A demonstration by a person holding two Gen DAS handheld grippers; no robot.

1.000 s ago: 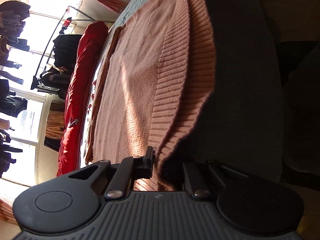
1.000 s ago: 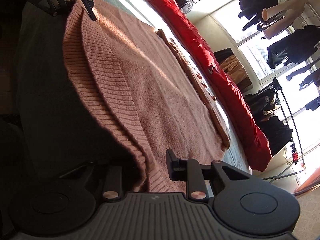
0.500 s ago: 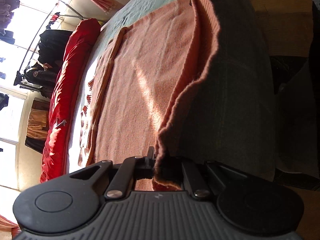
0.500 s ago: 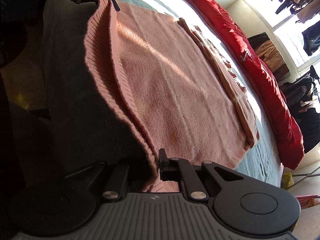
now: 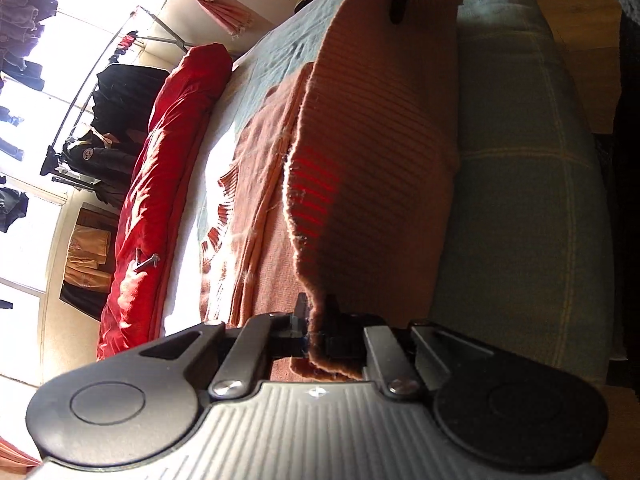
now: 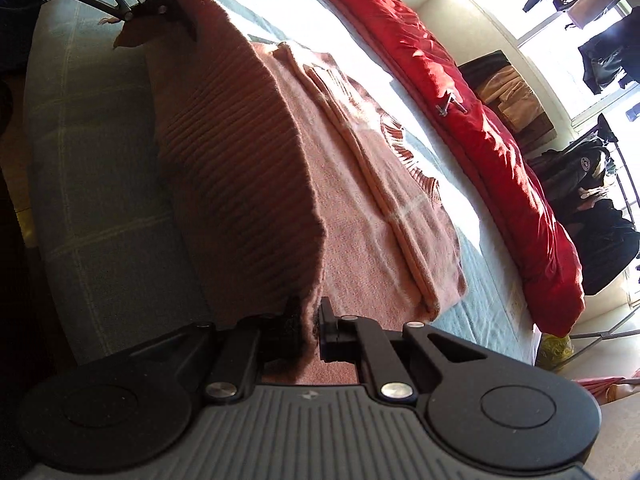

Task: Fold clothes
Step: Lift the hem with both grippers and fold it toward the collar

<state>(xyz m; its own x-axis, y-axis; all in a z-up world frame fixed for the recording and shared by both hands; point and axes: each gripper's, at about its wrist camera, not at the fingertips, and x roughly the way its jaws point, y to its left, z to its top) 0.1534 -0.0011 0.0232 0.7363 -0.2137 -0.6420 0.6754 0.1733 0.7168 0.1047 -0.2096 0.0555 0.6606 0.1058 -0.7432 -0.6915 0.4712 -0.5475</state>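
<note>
The left gripper [image 5: 316,320] and right gripper [image 6: 310,320] each pinch a corner of the ribbed hem of a pink knitted sweater [image 5: 380,140], lifted above the bed [image 5: 520,200]; its body lies on the bed. Soft, limp knit, likely to sag between the held corners.

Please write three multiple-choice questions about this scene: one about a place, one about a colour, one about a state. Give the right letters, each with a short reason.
1. Where does the red quilt lie?
A. beyond the sweater
B. on the floor
C. under the sweater

2. What colour is the sweater?
A. white
B. salmon pink
C. black

3. What state is the left claw in?
A. open, empty
B. shut on the hem
C. out of view

Answers: 1 A, it runs along the bed's far side; 2 B, the knit looks pink; 3 B, the ribbed hem sits pinched between its fingers.
</note>
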